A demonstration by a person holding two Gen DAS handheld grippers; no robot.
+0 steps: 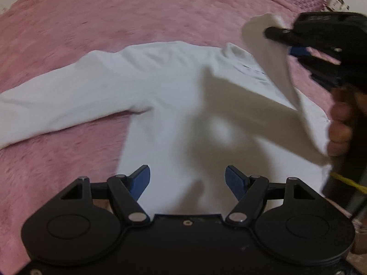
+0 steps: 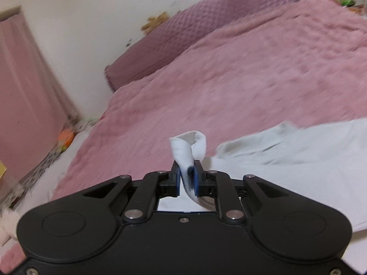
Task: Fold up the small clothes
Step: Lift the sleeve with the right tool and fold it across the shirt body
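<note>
One white long-sleeved top (image 1: 174,96) was laid out mid-blanket (image 1: 137,13), its one sleeve cuff (image 2: 188,151) pinched in the right gripper (image 2: 186,178) and lifted. The left gripper (image 1: 187,180) was held agape, empty, above the hem. The sleeve was best carried straight across, kept taut.

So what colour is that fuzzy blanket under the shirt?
Pink; the blanket shows best in the left wrist view.

White long-sleeved top (image 1: 174,96), apparently one sleeve lifted
</note>
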